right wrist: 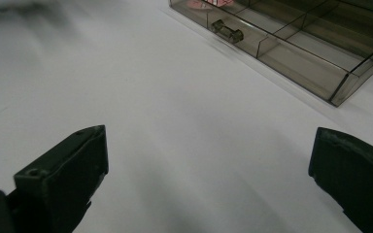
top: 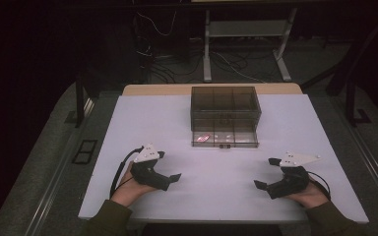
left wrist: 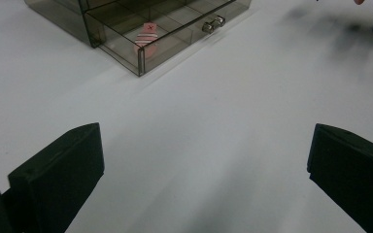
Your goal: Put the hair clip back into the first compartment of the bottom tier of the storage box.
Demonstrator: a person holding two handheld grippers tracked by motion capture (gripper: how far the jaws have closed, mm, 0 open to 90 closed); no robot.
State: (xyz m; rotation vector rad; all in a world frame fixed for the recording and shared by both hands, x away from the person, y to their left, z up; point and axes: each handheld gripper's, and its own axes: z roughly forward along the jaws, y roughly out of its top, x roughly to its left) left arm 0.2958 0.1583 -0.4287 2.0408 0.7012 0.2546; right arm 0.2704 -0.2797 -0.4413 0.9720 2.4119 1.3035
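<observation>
The drawer (top: 225,138) of the smoky clear organiser box (top: 225,104) stands pulled out toward me at the far middle of the tabletop (top: 128,123), and a small pink piece with dark stripes (top: 203,138) lies in its leftmost compartment. From the left gripper view I can see that piece (left wrist: 146,35) resting flat on the drawer floor, just behind the front wall, with the little metal knob (left wrist: 213,24) further along the drawer front. The other compartments I can see into look bare.

I hold both grippers low over the near part of the tabletop, well apart from the box. The left gripper (top: 170,177) has its jaws spread wide with only bare white surface between them, and the right gripper (top: 267,172) is likewise released and carries nothing.

My reading is that the placing part of the job is done: the pink piece is in the drawer and neither gripper has a hold on anything. What looks left is to push the drawer home, which means bringing one gripper up to the knob or the drawer front. The drawer is not yet shut, so I would call this well past halfway but not finished.
</observation>
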